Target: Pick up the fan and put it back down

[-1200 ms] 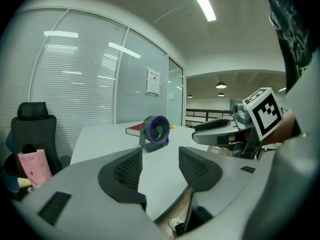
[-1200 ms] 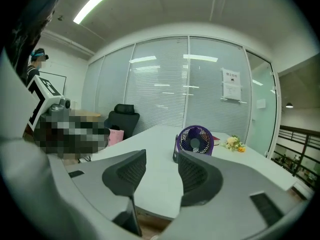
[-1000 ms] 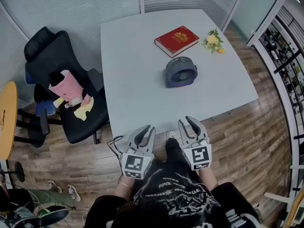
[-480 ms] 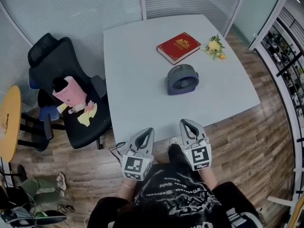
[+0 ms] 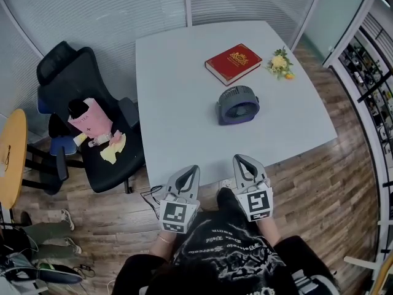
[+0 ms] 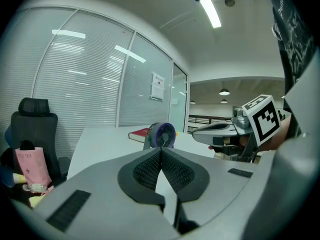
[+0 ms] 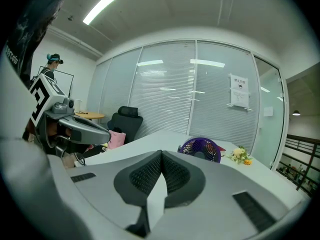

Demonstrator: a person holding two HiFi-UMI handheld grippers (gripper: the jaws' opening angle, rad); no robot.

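Note:
A small grey and purple fan [image 5: 236, 104] stands on the pale table [image 5: 178, 103], right of its middle, face towards me. The left gripper view shows the fan [image 6: 161, 135] far ahead; in the right gripper view the fan [image 7: 201, 148] sits just beyond the jaws. My left gripper [image 5: 193, 169] and right gripper [image 5: 239, 160] hover side by side at the table's near edge, well short of the fan. Both are shut, pads pressed together with nothing between them. From the left gripper view the right gripper [image 6: 200, 132] shows at the right.
A red book [image 5: 233, 63] and a small bunch of flowers [image 5: 279, 62] lie behind the fan. A black office chair [image 5: 86, 112] holding a pink bag stands left of the table. A round wooden table [image 5: 9, 158] is at the far left. Glass walls enclose the back.
Both grippers' jaws have closed from slightly apart to fully shut. The view has shifted a little; the fan has not moved on the table.

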